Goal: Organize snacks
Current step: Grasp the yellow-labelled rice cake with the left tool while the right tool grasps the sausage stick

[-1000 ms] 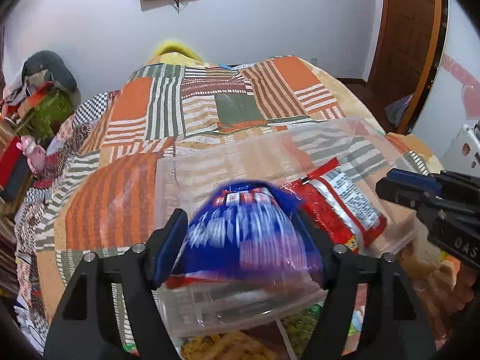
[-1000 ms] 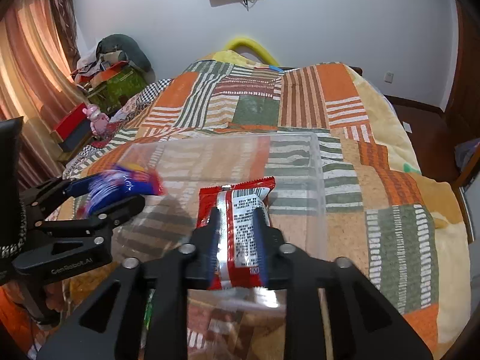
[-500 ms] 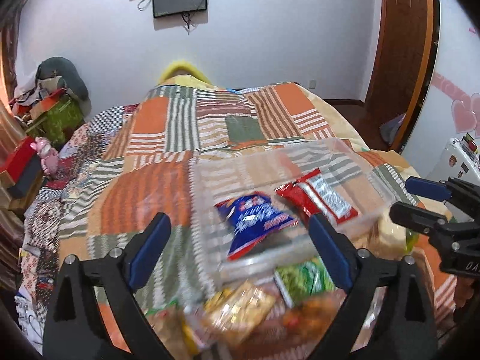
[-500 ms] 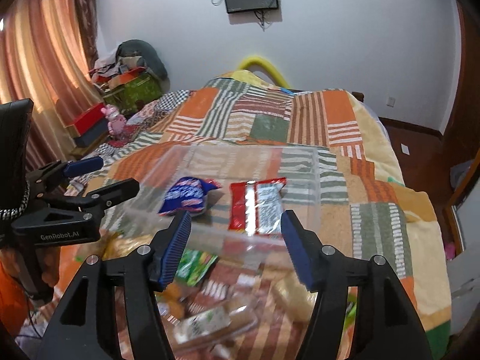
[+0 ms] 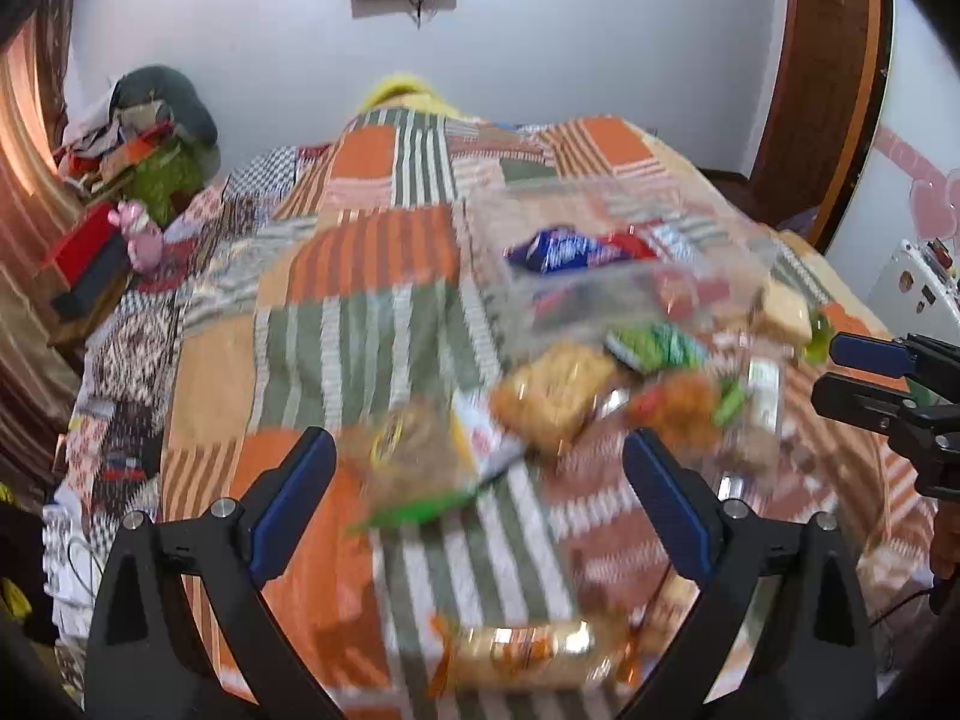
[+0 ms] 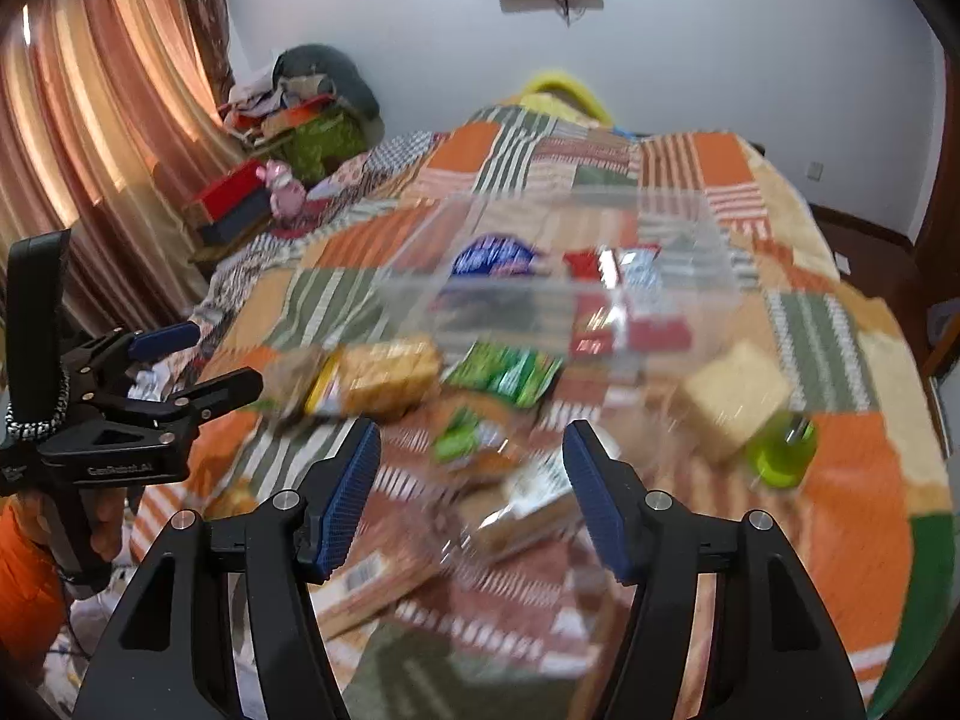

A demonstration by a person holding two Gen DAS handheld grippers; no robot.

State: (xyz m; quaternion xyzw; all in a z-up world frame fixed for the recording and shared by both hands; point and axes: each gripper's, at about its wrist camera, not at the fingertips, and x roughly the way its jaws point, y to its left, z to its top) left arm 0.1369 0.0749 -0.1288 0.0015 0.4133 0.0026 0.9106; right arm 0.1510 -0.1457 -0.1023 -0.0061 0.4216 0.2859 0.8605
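A clear plastic bin [image 5: 624, 294] [image 6: 576, 300] sits on the patchwork bed. Inside lie a blue snack packet [image 5: 555, 251] [image 6: 495, 257] and a red snack packet [image 6: 612, 288] [image 5: 630, 243]. Several loose snacks lie in front of the bin: a green packet [image 5: 654, 348] [image 6: 504, 375], a yellow biscuit pack [image 5: 555, 399] [image 6: 384, 378] and a tan packet [image 6: 735, 399]. My left gripper [image 5: 480, 498] is open and empty, back from the pile. My right gripper [image 6: 471, 486] is open and empty above the near snacks.
A small green bottle [image 6: 780, 450] lies at the pile's right. An orange-wrapped pack [image 5: 528, 648] lies close under the left gripper. Boxes and a pink toy [image 6: 282, 192] stand left of the bed. A wooden door [image 5: 822, 72] is at the right.
Both grippers let go of their packets, the blue and the red, into the bin, opened wide and pulled back toward the near pile of snacks.
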